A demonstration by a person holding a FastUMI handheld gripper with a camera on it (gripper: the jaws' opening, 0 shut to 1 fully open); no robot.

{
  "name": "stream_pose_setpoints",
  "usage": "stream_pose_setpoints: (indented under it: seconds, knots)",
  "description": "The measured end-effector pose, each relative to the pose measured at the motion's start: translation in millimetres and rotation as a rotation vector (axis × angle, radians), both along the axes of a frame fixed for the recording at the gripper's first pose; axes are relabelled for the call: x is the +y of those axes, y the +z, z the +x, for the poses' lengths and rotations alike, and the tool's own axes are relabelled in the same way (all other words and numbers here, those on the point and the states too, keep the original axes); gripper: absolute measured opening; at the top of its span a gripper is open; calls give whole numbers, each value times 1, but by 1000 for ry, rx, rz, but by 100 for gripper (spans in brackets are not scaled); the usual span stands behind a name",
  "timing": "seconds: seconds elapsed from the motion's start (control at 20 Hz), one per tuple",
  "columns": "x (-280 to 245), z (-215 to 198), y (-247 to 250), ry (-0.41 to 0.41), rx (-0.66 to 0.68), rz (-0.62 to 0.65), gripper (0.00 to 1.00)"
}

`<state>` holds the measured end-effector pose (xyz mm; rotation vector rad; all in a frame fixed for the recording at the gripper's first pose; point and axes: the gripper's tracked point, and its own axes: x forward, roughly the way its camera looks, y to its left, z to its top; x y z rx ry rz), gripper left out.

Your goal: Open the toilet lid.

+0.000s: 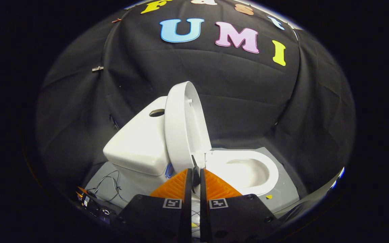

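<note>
Grey floor (282, 195) | lid (184, 128) upright | claw (194, 173) nearly closed, empty

Glossy white toilet (140, 148) — matt cloth wall (248, 87)

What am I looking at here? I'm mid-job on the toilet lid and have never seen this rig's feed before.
This picture comes from a fisheye camera riding on a hand-held two-finger claw, looking forward along its fingers. The fingers stand nearly together with a narrow gap; nothing can be seen gripped between them.

Just ahead of them is a small white ceramic-looking toilet. Its round white lid stands raised, leaning back by the boxy white tank, which has a round hole on top. The oval white bowl is uncovered, so the lid looks open.

The toilet stands on a flat grey base. Thin black wires lie beside the tank.
</note>
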<state>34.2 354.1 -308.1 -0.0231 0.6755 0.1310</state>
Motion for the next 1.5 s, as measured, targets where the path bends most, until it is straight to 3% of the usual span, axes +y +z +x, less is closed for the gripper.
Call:
stream_pose_setpoints:
  seconds: [0.25,0.35,0.9,1.5]
  knots:
    - [-1,-2,4,24,0,-5,86]
    - [-2,-2,11,28,-15,2,100]
    - [-40,4,103,54,-141,42,99]
    - [-135,7,228,-45,-343,112,99]
